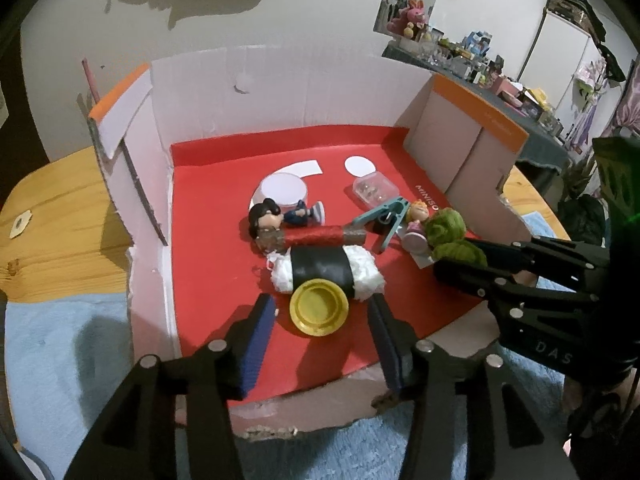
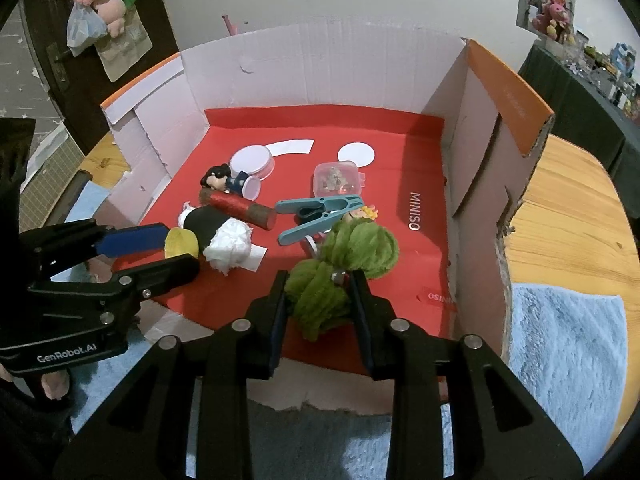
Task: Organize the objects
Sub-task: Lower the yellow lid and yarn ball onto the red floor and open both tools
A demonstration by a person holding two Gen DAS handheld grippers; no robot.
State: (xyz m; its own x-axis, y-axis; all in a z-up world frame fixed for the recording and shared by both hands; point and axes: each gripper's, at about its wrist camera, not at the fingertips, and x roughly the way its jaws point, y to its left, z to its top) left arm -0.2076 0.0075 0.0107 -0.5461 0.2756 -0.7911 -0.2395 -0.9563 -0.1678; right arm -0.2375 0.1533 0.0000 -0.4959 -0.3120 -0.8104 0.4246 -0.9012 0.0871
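An open cardboard box with a red floor holds the objects. My left gripper is open, its fingers either side of a yellow lid that lies against a white and black plush roll. My right gripper is shut on a green yarn bundle low over the box floor's front right. A red-wrapped stick, a teal clip and a dark-haired figurine lie mid-box.
A blond doll, a clear small case and a white round lid also lie in the box. The box stands on a wooden table with a blue towel. Box walls rise at left, back and right.
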